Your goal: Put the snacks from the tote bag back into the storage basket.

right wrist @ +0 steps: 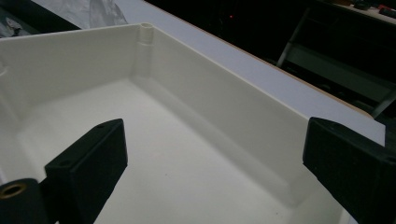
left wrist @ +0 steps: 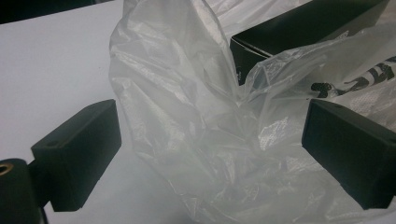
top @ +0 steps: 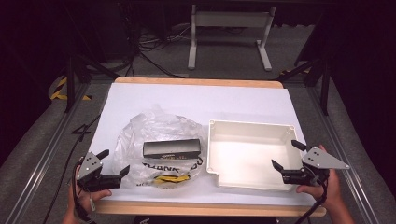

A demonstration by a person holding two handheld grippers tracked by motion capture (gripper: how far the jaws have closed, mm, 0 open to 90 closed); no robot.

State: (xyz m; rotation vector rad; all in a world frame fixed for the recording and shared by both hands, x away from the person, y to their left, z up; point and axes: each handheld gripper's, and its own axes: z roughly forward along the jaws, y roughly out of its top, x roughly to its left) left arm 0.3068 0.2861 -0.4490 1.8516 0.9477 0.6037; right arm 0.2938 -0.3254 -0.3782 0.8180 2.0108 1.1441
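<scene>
A crumpled clear plastic bag lies on the left half of the table with a long black box in it. Black and yellow print shows on the bag's near side. My left gripper sits at the bag's near left edge, open, with loose plastic between its jaws but not pinched. A white, empty plastic tray stands to the right of the bag. Over the tray's near right corner my right gripper hangs open, with nothing in it.
A white sheet covers the wooden table top. Beyond the far edge stand a white desk frame and cables on a dark floor. Metal rails run along both sides of the table.
</scene>
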